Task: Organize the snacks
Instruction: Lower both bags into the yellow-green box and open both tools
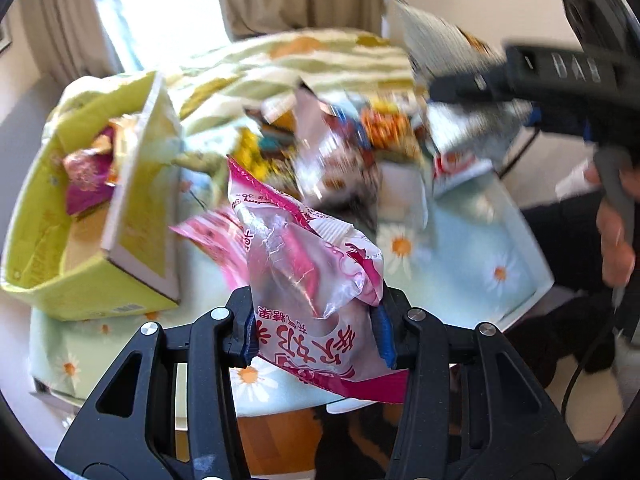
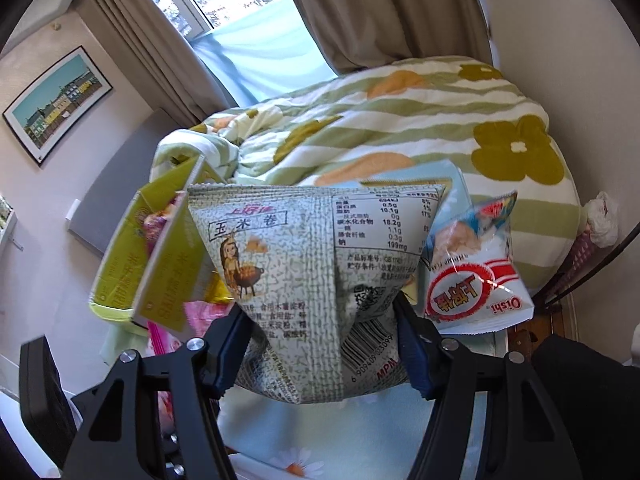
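**Two claws, two snack bags**

Left claw (image 1: 316, 332) pinches a crinkly pink and clear bag (image 1: 308, 264) tight between its blue pads, above the daisy cloth (image 1: 472, 248). To its left sits a yellow-green cardboard box (image 1: 80, 216) with shiny wrappers inside. Right claw (image 2: 324, 344) squeezes a puffy, grey-green bag (image 2: 308, 264) with a barcode. A white and red bag (image 2: 476, 280) lies just right of it. Far behind is a soft, striped flower blanket (image 2: 400, 120).

Both wrist views look steeply down, close over the daisy tablecloth (image 1: 460, 248), sharing the yellow box (image 2: 160, 264)
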Demonstrator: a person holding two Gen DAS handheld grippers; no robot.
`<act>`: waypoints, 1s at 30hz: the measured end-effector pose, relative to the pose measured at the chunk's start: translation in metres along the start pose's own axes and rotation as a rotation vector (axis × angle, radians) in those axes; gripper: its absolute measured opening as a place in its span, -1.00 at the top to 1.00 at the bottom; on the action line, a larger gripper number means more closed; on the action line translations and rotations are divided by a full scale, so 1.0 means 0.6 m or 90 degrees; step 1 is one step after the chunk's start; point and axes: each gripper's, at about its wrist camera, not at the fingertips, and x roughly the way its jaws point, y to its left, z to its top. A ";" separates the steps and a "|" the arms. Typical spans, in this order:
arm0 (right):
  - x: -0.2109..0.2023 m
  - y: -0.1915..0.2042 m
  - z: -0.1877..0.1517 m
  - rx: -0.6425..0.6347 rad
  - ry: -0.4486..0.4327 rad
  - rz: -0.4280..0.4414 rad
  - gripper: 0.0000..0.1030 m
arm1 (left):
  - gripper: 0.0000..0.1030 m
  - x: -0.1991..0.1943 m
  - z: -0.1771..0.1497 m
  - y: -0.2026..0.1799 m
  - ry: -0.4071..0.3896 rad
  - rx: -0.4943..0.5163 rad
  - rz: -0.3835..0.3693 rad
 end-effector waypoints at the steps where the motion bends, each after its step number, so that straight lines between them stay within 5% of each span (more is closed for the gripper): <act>1: -0.010 0.009 0.004 -0.006 -0.003 0.002 -0.21 | 0.20 -0.018 0.009 0.007 -0.013 -0.009 0.005; 6: -0.047 0.053 0.027 -0.029 -0.014 0.022 -0.21 | 0.20 -0.079 0.042 0.048 -0.053 -0.044 0.024; 15: -0.049 0.193 0.076 -0.105 -0.032 0.067 -0.21 | 0.20 -0.148 0.088 0.225 -0.093 -0.126 0.094; 20: -0.004 0.289 0.096 -0.128 -0.022 0.092 -0.21 | 0.20 -0.136 0.098 0.334 -0.075 -0.136 0.121; 30: 0.147 0.440 0.105 -0.131 0.040 0.093 -0.21 | 0.20 -0.030 0.083 0.529 0.018 -0.155 0.100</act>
